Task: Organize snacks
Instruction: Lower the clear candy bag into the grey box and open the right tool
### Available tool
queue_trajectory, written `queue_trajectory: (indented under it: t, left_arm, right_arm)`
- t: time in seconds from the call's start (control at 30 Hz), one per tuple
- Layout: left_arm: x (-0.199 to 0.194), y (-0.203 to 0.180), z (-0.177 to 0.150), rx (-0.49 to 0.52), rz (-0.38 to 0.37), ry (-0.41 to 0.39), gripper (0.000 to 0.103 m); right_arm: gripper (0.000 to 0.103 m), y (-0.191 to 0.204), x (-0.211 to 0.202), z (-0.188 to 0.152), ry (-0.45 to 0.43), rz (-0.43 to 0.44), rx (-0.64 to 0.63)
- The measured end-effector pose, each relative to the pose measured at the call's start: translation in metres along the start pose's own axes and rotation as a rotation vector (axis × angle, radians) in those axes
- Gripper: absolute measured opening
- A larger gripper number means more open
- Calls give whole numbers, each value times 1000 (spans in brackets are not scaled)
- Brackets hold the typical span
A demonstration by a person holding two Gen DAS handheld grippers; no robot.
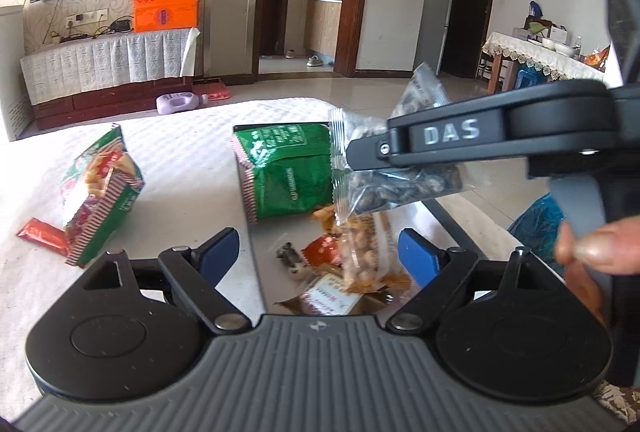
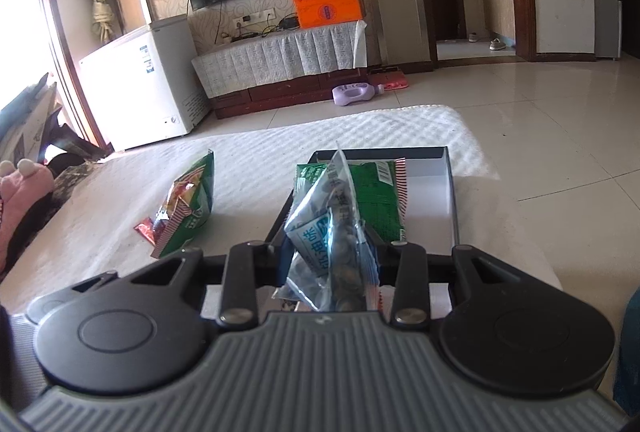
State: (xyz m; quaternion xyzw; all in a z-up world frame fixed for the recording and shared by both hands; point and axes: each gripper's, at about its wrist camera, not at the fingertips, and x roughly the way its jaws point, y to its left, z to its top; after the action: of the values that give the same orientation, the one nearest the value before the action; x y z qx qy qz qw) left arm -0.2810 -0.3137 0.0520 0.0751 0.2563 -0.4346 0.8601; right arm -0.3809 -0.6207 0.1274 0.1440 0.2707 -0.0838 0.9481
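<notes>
Clear plastic crinkles between the pads of the right gripper (image 2: 330, 256), which is clamped on a sunflower seed packet (image 2: 332, 232) held above the black tray (image 2: 450, 184). In that tray lie a green snack bag (image 1: 288, 172), a peanut packet (image 1: 362, 252) and small wrapped sweets. The left gripper (image 1: 320, 256) hangs over the tray with its blue pads (image 1: 218, 252) spread wide and nothing between them. Another green bag (image 1: 100, 192) and a red sachet (image 1: 42, 236) rest on the white quilted cloth (image 1: 180, 160).

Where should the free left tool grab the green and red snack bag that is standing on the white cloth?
Take the green and red snack bag by its upper sealed edge, coming from above: it stands tilted on the white cloth, so that flat seam is exposed.
</notes>
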Motion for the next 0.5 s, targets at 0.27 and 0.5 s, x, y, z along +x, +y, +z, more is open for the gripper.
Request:
queue_trajectory:
  t: [0.27, 0.5]
  left_arm:
    - [-8, 9, -1, 1, 15, 4, 90]
    - [-11, 10, 0, -1, 17, 3, 90]
  right_arm:
    - [39, 4, 32, -1, 83, 12, 5]
    - [40, 7, 36, -5, 97, -13, -11]
